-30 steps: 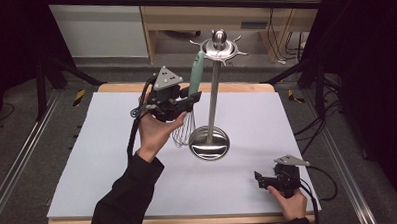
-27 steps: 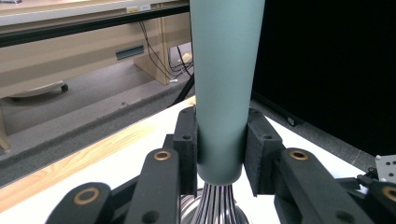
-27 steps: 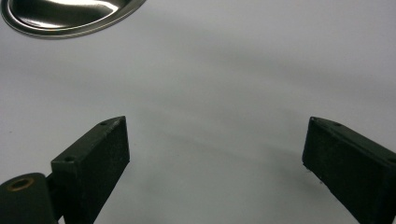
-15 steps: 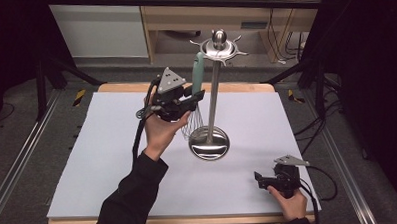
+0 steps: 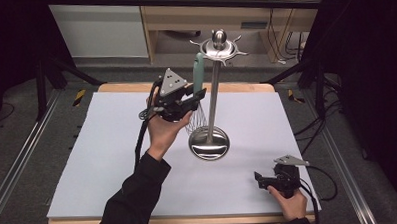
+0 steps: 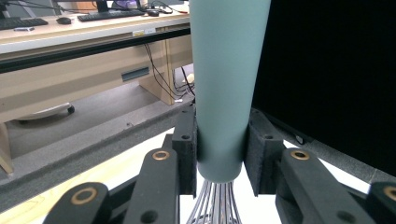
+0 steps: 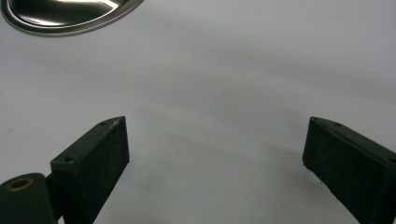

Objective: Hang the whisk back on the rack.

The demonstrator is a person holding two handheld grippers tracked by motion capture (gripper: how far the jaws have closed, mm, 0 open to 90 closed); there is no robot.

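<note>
A whisk with a pale teal handle (image 5: 198, 72) and wire loops (image 5: 197, 119) hangs upright beside a steel hook stand (image 5: 213, 91). The handle's top sits right under one arm of the stand's crown (image 5: 219, 47); whether it hangs on a hook I cannot tell. My left gripper (image 5: 198, 94) is shut on the handle's lower end. In the left gripper view both pads (image 6: 187, 154) press on the teal handle (image 6: 226, 70), with the wires (image 6: 215, 205) just below. My right gripper (image 5: 259, 181) rests low on the white table top at the front right, jaws wide open (image 7: 215, 154) with nothing between them.
The stand's round steel base (image 5: 209, 143) sits mid-table, and its rim (image 7: 70, 14) shows ahead of the right gripper. A white sheet (image 5: 103, 160) covers the wooden table. A bench and cables lie beyond the far edge (image 5: 185, 85).
My left hand has edged slightly up and toward the stand with the whisk still gripped. The right hand has kept still.
</note>
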